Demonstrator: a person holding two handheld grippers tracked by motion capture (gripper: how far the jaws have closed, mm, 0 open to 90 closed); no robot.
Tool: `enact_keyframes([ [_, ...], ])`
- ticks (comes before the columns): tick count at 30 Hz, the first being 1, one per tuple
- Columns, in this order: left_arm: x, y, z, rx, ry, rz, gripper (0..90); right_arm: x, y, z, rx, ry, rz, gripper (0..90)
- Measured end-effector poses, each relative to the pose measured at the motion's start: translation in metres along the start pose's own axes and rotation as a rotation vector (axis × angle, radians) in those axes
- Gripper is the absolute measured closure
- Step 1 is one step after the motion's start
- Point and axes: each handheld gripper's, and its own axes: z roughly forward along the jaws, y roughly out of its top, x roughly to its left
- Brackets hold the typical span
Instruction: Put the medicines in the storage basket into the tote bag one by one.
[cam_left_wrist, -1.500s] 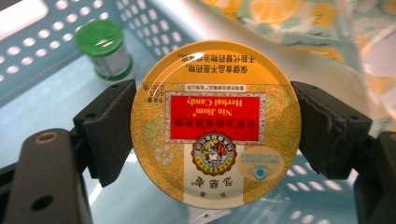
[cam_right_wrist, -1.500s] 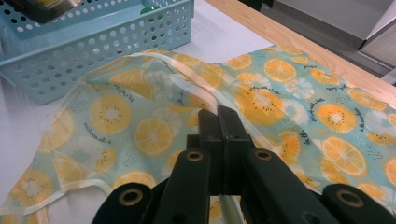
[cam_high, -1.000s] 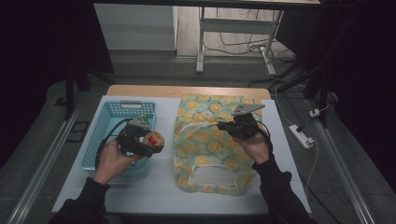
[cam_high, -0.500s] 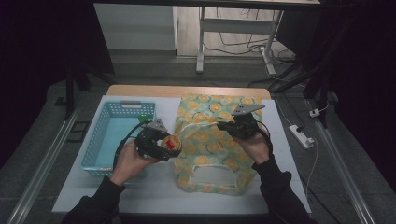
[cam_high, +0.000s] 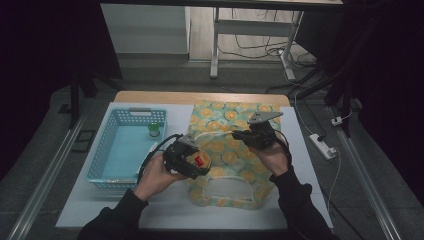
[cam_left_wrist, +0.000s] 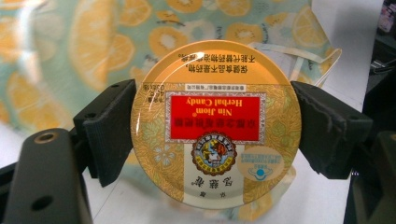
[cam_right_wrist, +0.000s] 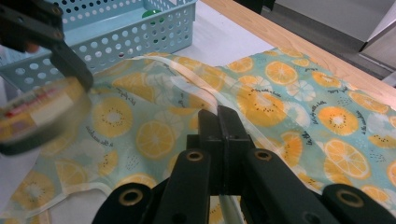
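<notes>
Basket (cam_high: 125, 145) left of bag (cam_high: 235, 125) on table (cam_high: 165, 212), bottle (cam_high: 154, 130) inside; tin (cam_high: 199, 161) in left gripper (cam_high: 192, 162) over bag's left edge.

A lab — dark curtains, floor rails (cam_high: 42, 170), loose cables (cam_high: 260, 50) — recording rig.

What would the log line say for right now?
left gripper: shut on candy tin | right gripper: shut on bag handle | tin: over bag
</notes>
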Motion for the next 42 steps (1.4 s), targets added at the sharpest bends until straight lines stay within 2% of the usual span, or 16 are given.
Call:
enact_keyframes([
  [11,0.000,0.021,0.034,0.017,-0.028,0.023,20.3,0.001,0.001,-0.001,-0.011,0.001,-0.002,90.0],
  [25,0.014,0.042,0.066,0.005,-0.043,-0.022,20.3,0.003,0.002,-0.001,-0.024,0.009,-0.007,90.0],
  [42,0.038,0.054,0.088,0.006,0.033,-0.075,20.2,0.003,0.002,0.000,-0.024,0.018,-0.006,90.0],
])
